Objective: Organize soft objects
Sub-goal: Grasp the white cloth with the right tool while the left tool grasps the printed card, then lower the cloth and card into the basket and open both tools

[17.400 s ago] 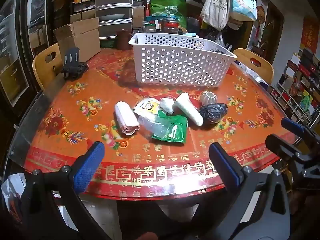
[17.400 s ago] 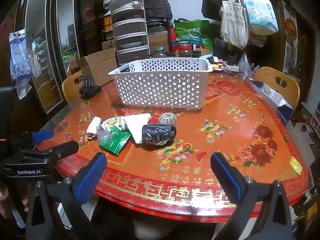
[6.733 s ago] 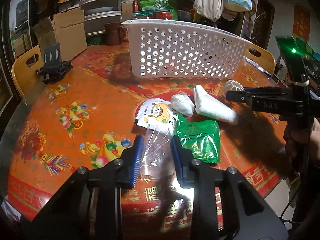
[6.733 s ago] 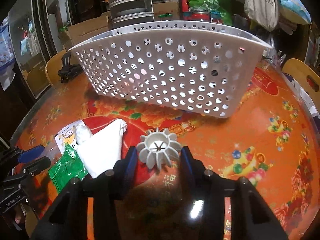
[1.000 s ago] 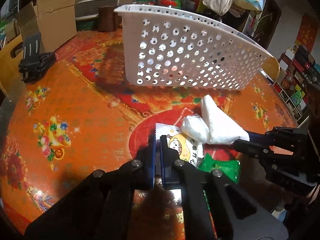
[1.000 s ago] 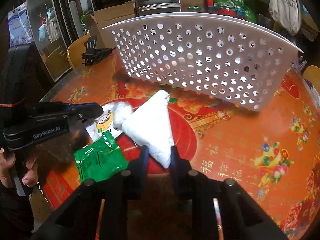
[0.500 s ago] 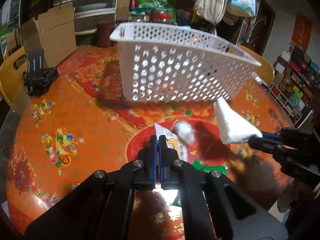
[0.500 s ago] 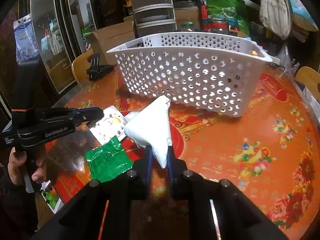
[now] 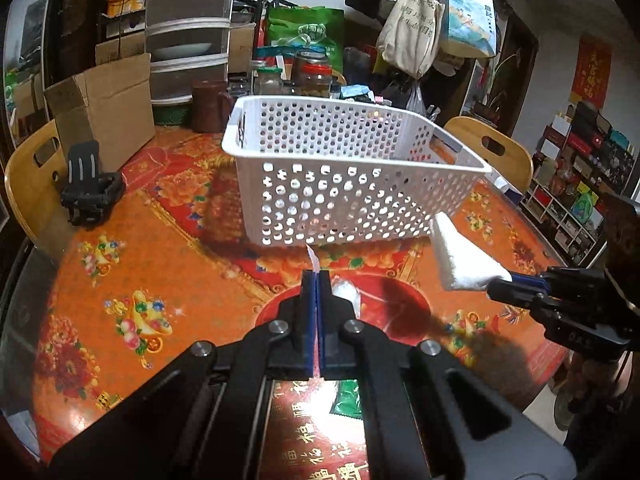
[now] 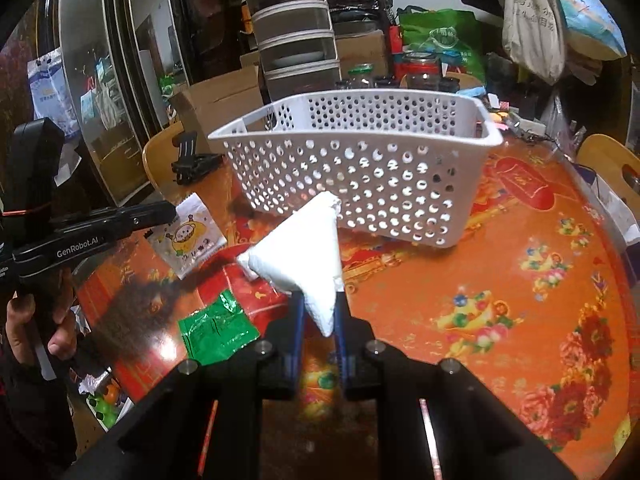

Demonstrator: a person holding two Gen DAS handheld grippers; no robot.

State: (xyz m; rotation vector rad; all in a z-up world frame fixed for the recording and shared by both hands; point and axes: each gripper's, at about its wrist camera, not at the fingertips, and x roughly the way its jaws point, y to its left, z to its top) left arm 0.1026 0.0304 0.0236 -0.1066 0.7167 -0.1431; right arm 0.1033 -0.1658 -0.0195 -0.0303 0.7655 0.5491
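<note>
A white perforated basket (image 9: 352, 184) (image 10: 360, 168) stands on the red table. My left gripper (image 9: 316, 280) is shut on a flat white cartoon-printed packet (image 10: 186, 236), seen edge-on in the left wrist view (image 9: 313, 258), held above the table. My right gripper (image 10: 318, 304) is shut on a white folded cloth wedge (image 10: 304, 252) (image 9: 460, 256), lifted in front of the basket. A small white wad (image 9: 346, 294) and a green foil packet (image 10: 216, 330) (image 9: 348, 398) lie on the table below.
A black phone stand (image 9: 90, 188) sits at the table's left. A cardboard box (image 9: 104, 108), stacked containers (image 9: 188, 48), a brown jug (image 9: 210, 106) and jars (image 9: 308, 76) crowd the back edge. Wooden chairs (image 9: 492, 152) stand around the table.
Both grippers have risen from the table: the left lifted the cartoon packet, the right lifted the cloth wedge higher toward the basket. The white wad stays on the table.
</note>
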